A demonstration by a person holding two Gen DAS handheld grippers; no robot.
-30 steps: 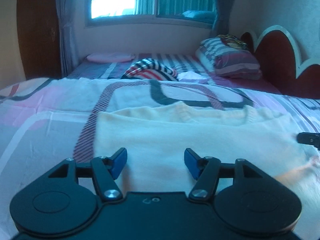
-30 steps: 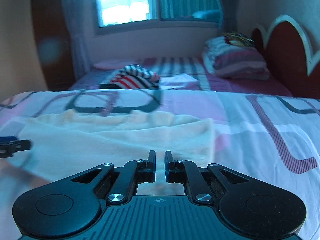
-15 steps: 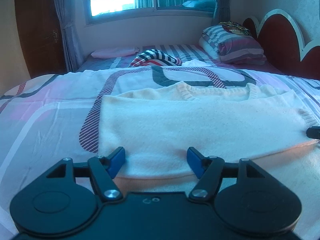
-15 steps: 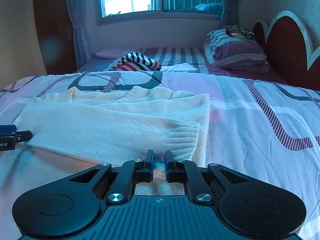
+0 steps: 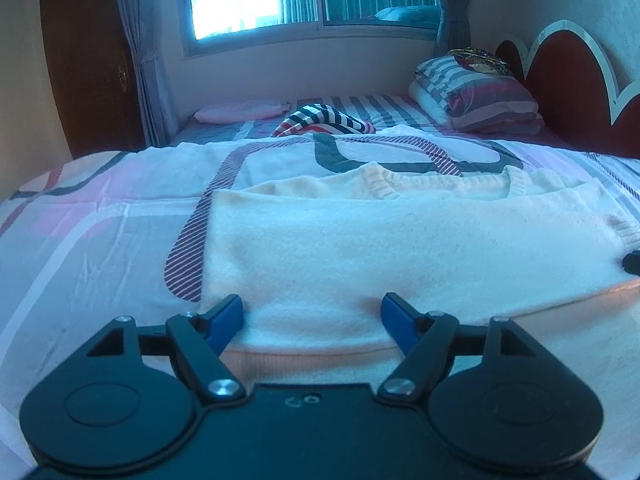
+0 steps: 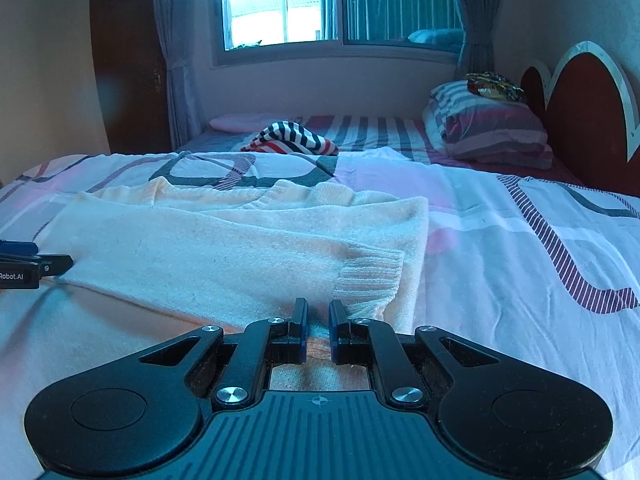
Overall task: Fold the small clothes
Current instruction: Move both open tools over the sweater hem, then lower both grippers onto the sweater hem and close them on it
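Item: cream sweater [image 5: 360,240], spread on our bedspread [image 6: 520,248], one sleeve laid across.
Handling: we judge it soft, light, floppy; pinch the near hem.
Left gripper [image 5: 312,316]: fingers wide apart, empty.
Right gripper [image 6: 318,320]: fingers nearly together; whether they pinch knit, we cannot tell.

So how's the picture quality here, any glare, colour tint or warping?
Left wrist view: the window is blown out white, a blue cast tints the sweater, and the corners go dark. Right wrist view: sharper, with the same bright window and fisheye bending of the headboard.
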